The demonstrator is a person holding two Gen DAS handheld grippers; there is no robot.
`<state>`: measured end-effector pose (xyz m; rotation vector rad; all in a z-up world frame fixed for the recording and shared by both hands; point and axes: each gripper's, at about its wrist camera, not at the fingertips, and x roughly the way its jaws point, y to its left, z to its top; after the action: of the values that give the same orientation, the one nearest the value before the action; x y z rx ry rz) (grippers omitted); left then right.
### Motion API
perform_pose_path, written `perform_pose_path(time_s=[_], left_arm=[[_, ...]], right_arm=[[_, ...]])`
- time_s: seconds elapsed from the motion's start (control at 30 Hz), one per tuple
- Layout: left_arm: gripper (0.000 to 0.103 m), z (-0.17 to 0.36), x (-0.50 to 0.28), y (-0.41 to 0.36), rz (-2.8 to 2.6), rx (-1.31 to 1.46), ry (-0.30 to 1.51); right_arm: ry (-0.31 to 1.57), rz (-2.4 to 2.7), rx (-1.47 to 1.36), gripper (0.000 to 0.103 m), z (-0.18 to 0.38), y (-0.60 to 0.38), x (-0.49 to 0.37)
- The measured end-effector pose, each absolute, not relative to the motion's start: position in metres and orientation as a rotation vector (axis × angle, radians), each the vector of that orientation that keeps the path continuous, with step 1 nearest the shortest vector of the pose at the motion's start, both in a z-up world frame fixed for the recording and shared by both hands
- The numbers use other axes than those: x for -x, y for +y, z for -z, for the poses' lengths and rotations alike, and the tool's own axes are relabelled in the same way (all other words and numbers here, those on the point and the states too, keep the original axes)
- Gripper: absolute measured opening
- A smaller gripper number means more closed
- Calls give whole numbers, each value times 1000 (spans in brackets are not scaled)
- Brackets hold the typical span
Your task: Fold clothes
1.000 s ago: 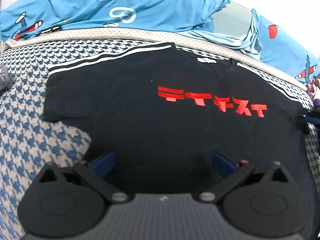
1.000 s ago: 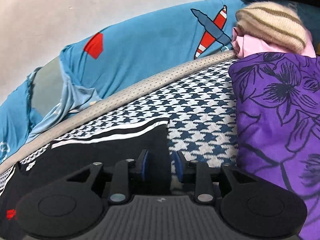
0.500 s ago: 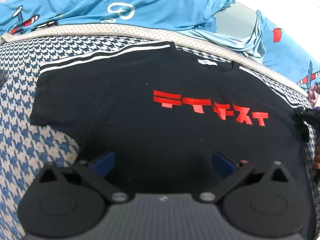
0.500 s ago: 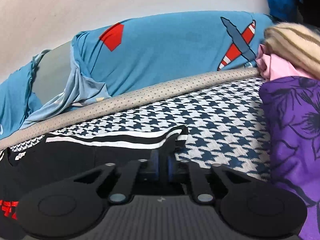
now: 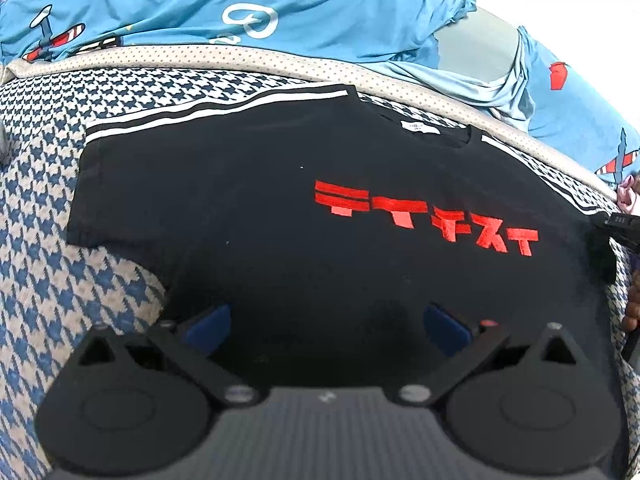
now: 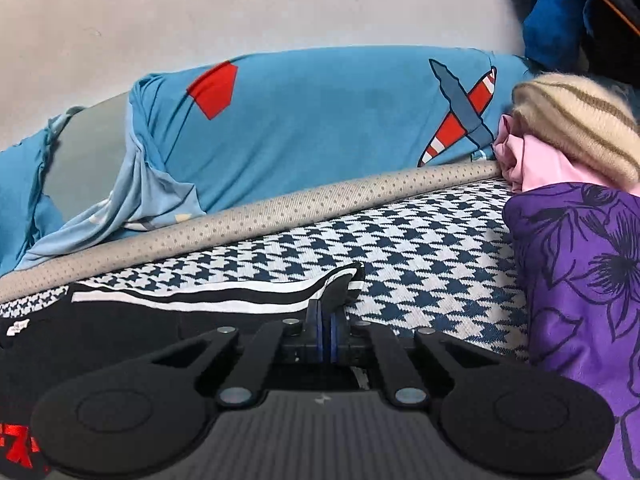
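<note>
On the houndstooth cover (image 5: 60,312) the black T-shirt (image 5: 280,216) lies flat. My right gripper (image 6: 326,330) is clenched on its striped right sleeve (image 6: 336,288); my left gripper (image 5: 326,320) hangs released over the hem. I should lift the sleeve low and carry it inward, keeping the fold straight.

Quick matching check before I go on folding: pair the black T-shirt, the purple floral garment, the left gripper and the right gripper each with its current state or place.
Things:
1. black T-shirt
2. purple floral garment
3. left gripper
4. right gripper

States or places:
A. jaws wide open above the shirt's body
B. spread flat on the houndstooth cover
C. clamped on the striped sleeve edge
D. piled at the right, beside a pink cloth

Pairs: 1-B, 2-D, 3-A, 4-C
</note>
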<state>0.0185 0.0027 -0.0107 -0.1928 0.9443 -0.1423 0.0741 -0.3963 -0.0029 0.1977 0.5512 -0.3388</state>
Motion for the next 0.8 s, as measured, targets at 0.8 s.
perform_pose_path(time_s=[0.8], left_arm=[[103, 9, -10, 18, 137, 230, 937]], right_arm=[[453, 5, -28, 5, -33, -283, -67]])
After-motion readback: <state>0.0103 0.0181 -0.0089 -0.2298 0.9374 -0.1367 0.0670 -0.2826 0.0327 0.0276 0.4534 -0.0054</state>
